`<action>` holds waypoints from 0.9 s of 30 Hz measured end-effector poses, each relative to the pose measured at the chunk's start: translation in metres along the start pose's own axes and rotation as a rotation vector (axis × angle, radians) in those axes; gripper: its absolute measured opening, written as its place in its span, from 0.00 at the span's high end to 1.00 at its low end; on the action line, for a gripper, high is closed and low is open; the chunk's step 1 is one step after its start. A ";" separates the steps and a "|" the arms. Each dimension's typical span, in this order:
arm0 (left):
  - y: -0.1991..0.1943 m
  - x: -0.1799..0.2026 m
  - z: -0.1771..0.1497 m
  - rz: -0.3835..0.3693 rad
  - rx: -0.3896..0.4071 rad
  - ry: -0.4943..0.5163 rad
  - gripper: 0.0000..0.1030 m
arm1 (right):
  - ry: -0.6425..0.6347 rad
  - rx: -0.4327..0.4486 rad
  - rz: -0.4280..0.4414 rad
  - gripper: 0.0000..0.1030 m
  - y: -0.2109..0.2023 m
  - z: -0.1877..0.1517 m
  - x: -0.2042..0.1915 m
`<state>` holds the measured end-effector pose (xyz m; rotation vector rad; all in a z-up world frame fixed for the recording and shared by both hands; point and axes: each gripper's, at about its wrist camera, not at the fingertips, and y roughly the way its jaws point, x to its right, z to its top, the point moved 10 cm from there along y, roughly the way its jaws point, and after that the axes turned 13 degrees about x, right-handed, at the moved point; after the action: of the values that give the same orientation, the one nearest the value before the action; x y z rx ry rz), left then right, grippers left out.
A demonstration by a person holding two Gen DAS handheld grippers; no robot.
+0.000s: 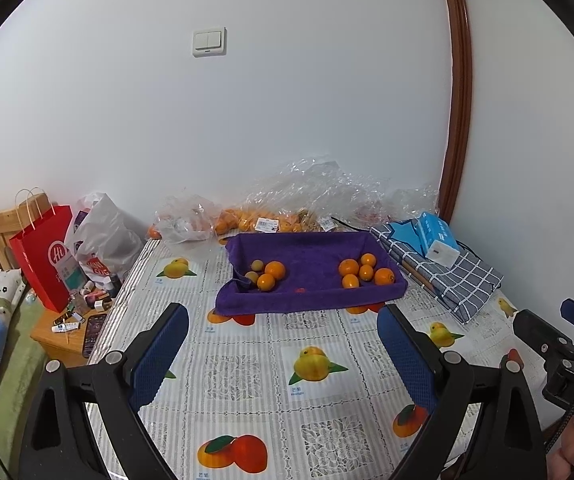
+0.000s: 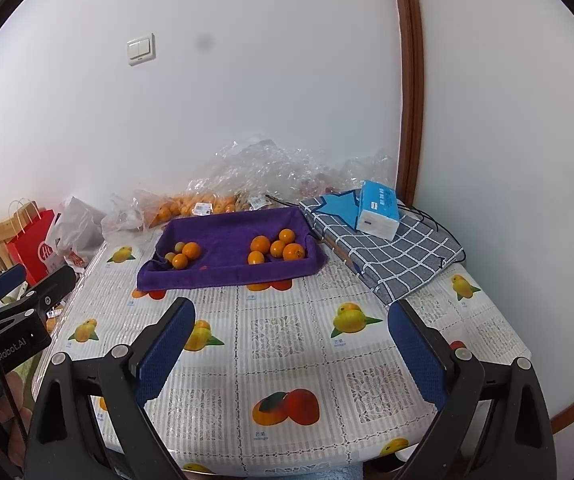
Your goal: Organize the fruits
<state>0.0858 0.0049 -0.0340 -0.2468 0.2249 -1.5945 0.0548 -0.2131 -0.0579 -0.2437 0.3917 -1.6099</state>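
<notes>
Both grippers hang over the near part of the table [image 2: 287, 344], and both are empty — the left gripper [image 1: 283, 354] has its blue pads spread wide apart with nothing between them, and the right gripper [image 2: 289, 350] is spread wide the same way. The fruit sits far from them, in the purple towel-lined tray [image 1: 311, 300] near the back edge of the table. On the tray's left side are two oranges [image 1: 271, 275] with two small greenish-brown fruits [image 1: 255, 266] touching them; I cannot tell what kind those small ones are. On the tray's right side five oranges [image 1: 365, 273] sit close in a bunch. It looks like the sorting is partly done, and the job now is likely to pick out a fruit that is in the wrong group. To do it well, reach forward slowly with one gripper and keep the pads wide until one fruit sits right between them. Come down from above, so the tray's soft rim does not get pushed or caught. Squeeze gently — these fruits are round and could roll or pop out, and a hard pinch could bruise them. Take a fruit at the outside of its bunch, so its neighbours do not get knocked. More oranges wait in the clear plastic bags [image 1: 271, 220] behind the tray, by the wall
</notes>
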 end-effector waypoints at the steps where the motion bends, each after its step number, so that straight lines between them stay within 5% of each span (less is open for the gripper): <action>1: 0.001 0.000 0.000 0.000 -0.002 -0.002 0.07 | -0.001 0.000 -0.001 0.07 0.000 0.000 0.000; 27: 0.007 -0.003 -0.005 0.011 -0.022 0.004 0.07 | -0.007 0.000 0.004 0.07 0.002 -0.001 -0.004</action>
<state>0.0909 0.0073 -0.0411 -0.2594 0.2462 -1.5825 0.0564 -0.2090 -0.0595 -0.2480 0.3866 -1.6052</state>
